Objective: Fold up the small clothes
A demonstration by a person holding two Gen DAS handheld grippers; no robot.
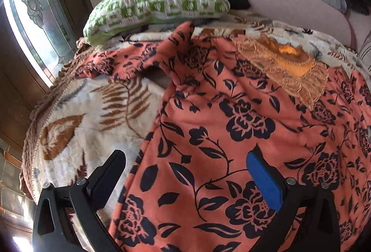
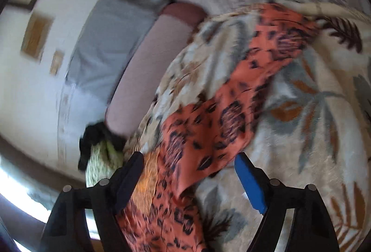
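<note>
Left gripper (image 1: 185, 173) stood open, straddling the near left edge of the coral floral garment (image 1: 231, 124) spread on the leaf-print blanket (image 1: 76, 117). Right gripper (image 2: 189, 173) was open too, cloth between jaws, not pinched. Garment's long axis ran away toward the green pillow (image 1: 157, 4). Right view blurred; hem cut off.

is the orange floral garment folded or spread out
Spread out: the garment lies open across the blanket, wrinkled near its lace collar, with no neat fold showing.
</note>
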